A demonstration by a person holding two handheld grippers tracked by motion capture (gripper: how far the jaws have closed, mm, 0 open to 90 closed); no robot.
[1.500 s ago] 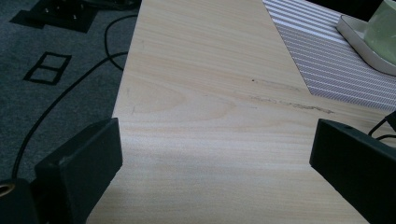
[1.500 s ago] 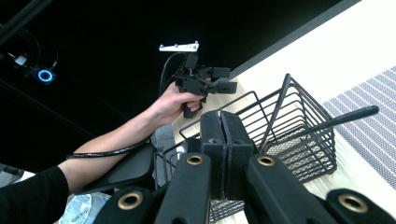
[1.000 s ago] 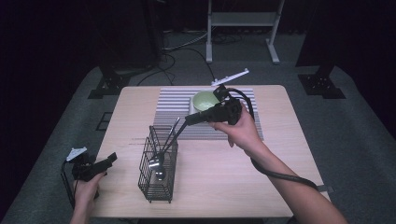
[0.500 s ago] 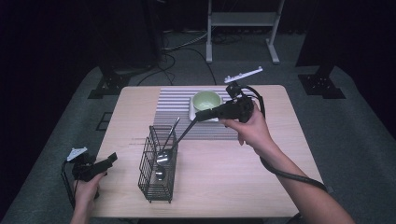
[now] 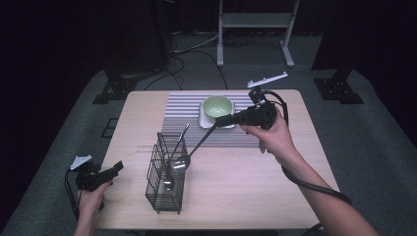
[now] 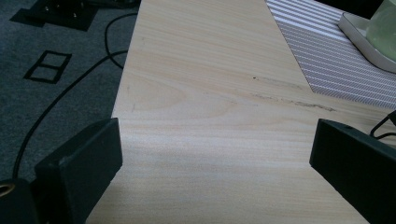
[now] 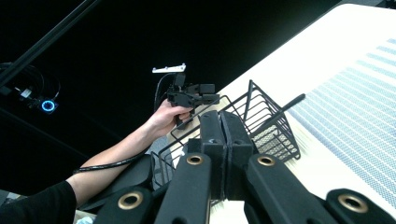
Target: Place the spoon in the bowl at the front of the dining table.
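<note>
the right gripper [image 5: 220,120] is held above the far half of the table [image 5: 305,162], just in front of the green bowl [image 5: 217,106] on its white square plate [image 5: 202,120]. its jaws are pressed together on the handle end of a long dark ladle [image 5: 196,147]. in the right gripper view the two pads meet with no gap, and the wire basket [image 7: 261,126] appears just beyond them.

the ladle runs from the jaws down and toward the person's left, at a slant. its bowl end hangs at the upper rim of the black wire basket [image 5: 166,177]; whether it touches the wire cannot be told. the ladle is thus clamped at one end, with the rest extending past the jaw tips toward the basket.

a second utensil, a silver spoon [image 5: 178,145], stands inside the basket with its handle leaning out over the rim.

the striped mat [image 5: 182,105] lies under the plate.

the left gripper [image 5: 110,172] rests at the near left corner of the table, well apart from the basket. its jaws are spread wide; in the left gripper view bare wood lies between them.
</note>
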